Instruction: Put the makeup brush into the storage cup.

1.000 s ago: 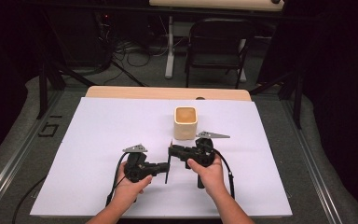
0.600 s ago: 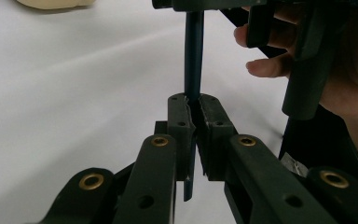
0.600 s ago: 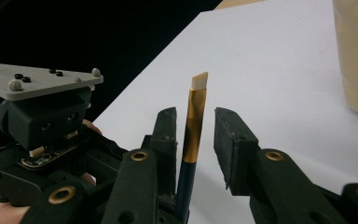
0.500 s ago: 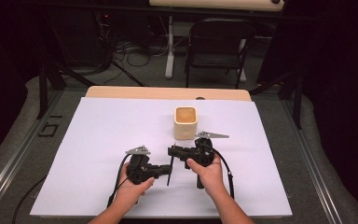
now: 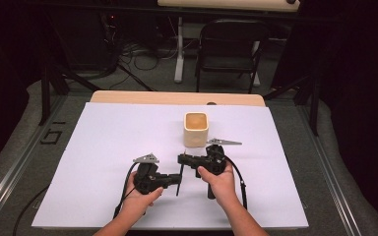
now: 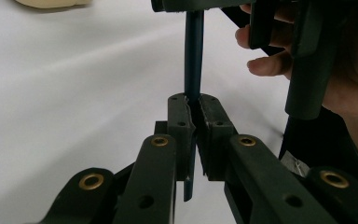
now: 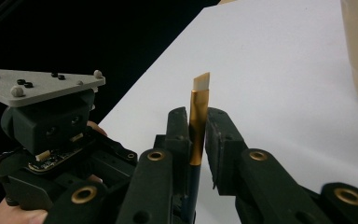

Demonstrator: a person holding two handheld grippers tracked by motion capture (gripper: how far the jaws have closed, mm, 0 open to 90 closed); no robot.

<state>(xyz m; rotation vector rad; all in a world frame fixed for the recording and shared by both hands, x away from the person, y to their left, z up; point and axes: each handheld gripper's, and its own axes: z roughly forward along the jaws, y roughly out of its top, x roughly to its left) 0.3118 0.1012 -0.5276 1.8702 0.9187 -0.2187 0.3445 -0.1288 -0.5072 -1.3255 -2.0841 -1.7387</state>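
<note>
Brush (image 6: 193, 56) handle sits pinched between the pads of the left gripper (image 6: 193, 112); its jaws are pressed onto the dark blue shaft, which runs up from between the fingers (image 6: 179, 126) and also pokes out a little below them. Farther up that shaft, the right gripper (image 7: 196, 126) takes the other end: its jaws have just been closing, with the gold ferrule between them. The left pad there lies against the ferrule, while a thin gap seems to remain on the right side, so whether the grip is fully made I cannot tell. Pale bristles, cut at a slant, stick out just past those fingertips.

From above, the brush (image 5: 180, 176) bridges the two grippers, the left gripper (image 5: 176, 179) below and left of it, the right gripper (image 5: 183, 159) above and right, both held low over the table (image 5: 103, 147). The left hand (image 5: 142, 199) and right hand (image 5: 222, 183) wrap the gripper bodies just behind the fingers.

Beyond the right gripper's tips, near but apart from them, stands a tan cup (image 5: 196, 129), upright, its mouth open to the top. A chair (image 5: 231, 46) stands well past the table's far edge
</note>
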